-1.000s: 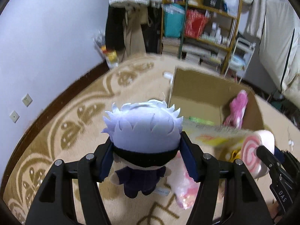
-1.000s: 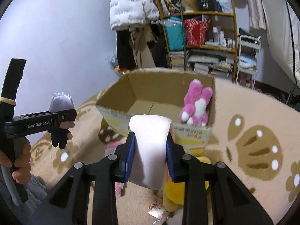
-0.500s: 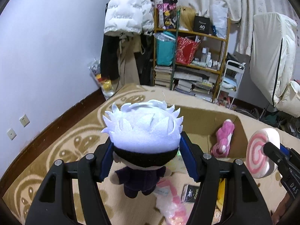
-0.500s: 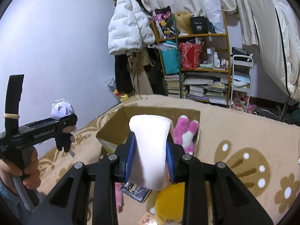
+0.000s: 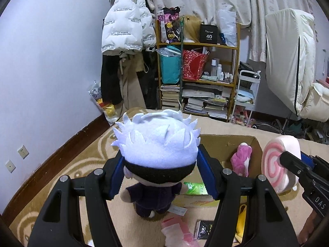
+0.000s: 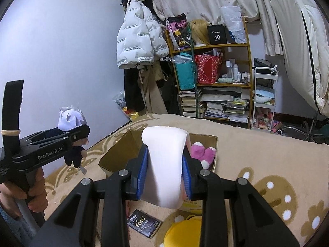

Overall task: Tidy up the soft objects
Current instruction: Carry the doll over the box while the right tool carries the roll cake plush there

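My left gripper is shut on a white-haired plush doll in dark clothes and holds it in the air before an open cardboard box. My right gripper is shut on a pink-and-white swirl lollipop cushion, also above the box's near side. A pink plush rabbit lies inside the box. The doll also shows in the right wrist view, and the cushion in the left wrist view.
On the beige patterned carpet near the box lie a yellow plush, a dark packet and a pink wrapped item. A cluttered shelf, hanging coats and a white cart stand at the far wall.
Both grippers have risen with their toys still held. The box now sits lower in both views and more of the room's far wall shows.
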Demonstrator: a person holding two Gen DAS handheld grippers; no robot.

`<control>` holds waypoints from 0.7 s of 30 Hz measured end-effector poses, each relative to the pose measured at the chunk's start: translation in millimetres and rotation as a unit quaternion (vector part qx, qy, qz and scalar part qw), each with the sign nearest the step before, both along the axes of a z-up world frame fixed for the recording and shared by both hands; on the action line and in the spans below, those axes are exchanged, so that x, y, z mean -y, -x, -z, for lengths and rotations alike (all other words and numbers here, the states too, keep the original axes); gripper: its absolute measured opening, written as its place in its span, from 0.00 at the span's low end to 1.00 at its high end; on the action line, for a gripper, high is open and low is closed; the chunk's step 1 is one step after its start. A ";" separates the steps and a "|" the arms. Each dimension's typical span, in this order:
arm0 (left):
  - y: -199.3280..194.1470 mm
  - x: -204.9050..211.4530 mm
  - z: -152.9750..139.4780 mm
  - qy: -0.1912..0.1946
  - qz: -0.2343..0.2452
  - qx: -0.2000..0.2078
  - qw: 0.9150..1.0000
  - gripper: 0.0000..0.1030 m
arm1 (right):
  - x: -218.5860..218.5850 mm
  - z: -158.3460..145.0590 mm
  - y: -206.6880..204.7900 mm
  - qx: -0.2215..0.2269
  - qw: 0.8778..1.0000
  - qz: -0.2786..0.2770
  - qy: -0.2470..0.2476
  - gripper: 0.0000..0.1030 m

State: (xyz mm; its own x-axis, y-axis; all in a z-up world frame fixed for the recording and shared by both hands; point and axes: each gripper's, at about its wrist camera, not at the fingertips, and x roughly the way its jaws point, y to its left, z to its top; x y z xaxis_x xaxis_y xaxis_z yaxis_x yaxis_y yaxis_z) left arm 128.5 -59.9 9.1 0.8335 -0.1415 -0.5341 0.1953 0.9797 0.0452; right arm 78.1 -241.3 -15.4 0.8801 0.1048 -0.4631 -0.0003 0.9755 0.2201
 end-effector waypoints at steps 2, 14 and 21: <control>-2.4 1.1 0.7 0.000 -0.001 0.001 1.000 0.62 | 1.3 0.4 -5.9 0.000 1.000 0.001 -0.003 0.31; -32.0 13.7 12.1 0.005 0.005 -0.028 1.000 0.62 | 13.2 6.4 -39.0 -0.001 1.000 0.011 -0.016 0.31; -37.7 29.3 23.8 0.003 0.023 -0.044 0.999 0.62 | 14.7 21.4 -49.3 -0.016 1.000 0.007 -0.020 0.31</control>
State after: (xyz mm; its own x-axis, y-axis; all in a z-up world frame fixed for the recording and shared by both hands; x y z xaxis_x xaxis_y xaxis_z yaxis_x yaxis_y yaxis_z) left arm 166.2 -89.1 -14.6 0.7761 -0.1823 -0.6037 0.2432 0.9698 0.0198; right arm 127.4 -256.0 -36.9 0.8668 0.1120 -0.4859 0.0201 0.9658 0.2585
